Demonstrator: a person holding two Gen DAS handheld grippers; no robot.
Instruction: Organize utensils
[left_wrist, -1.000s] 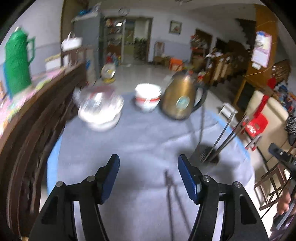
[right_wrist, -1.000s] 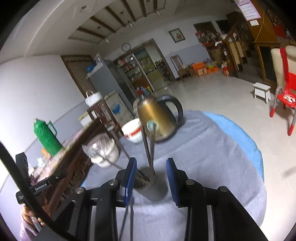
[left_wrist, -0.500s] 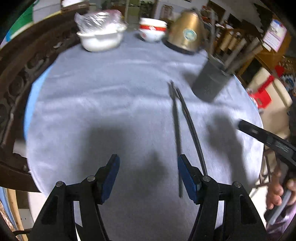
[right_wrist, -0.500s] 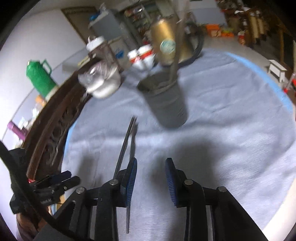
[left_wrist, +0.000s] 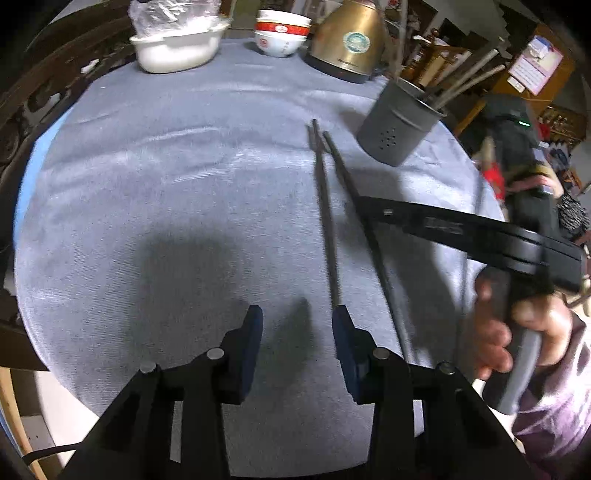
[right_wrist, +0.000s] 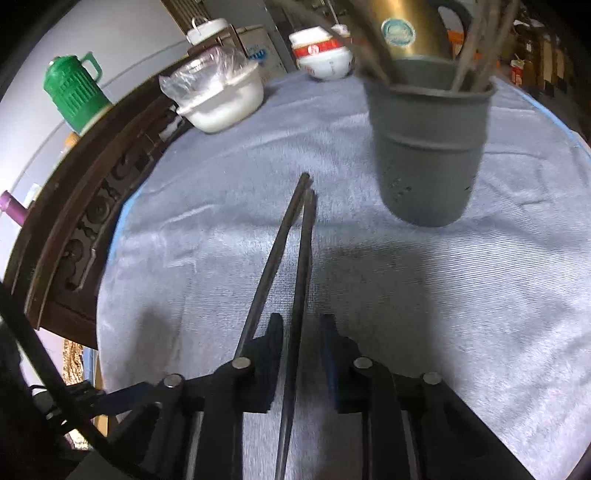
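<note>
Two dark chopsticks (left_wrist: 327, 221) lie side by side on the grey cloth, their tips pointing towards a grey utensil holder (left_wrist: 399, 129) that holds several sticks. My right gripper (right_wrist: 301, 332) hangs low over them with its jaws closing. One chopstick (right_wrist: 301, 280) runs between its fingers untouched, and the other (right_wrist: 262, 280) passes outside the left finger. It shows from the side in the left wrist view as the right gripper (left_wrist: 365, 205). My left gripper (left_wrist: 297, 325) is closing too, with nothing between its jaws. One chopstick's near end lies at its right fingertip (left_wrist: 341, 317).
At the table's far side stand a brass kettle (left_wrist: 347, 44), stacked red-and-white bowls (left_wrist: 282, 33) and a white basin with a plastic bag (left_wrist: 177, 48). A carved dark wooden edge (right_wrist: 74, 221) runs along the left, with a green thermos (right_wrist: 72, 92) behind it.
Both grippers have dropped towards the cloth and tilted down. The right one has slid over the chopsticks and narrowed around one. The left jaws have narrowed.
</note>
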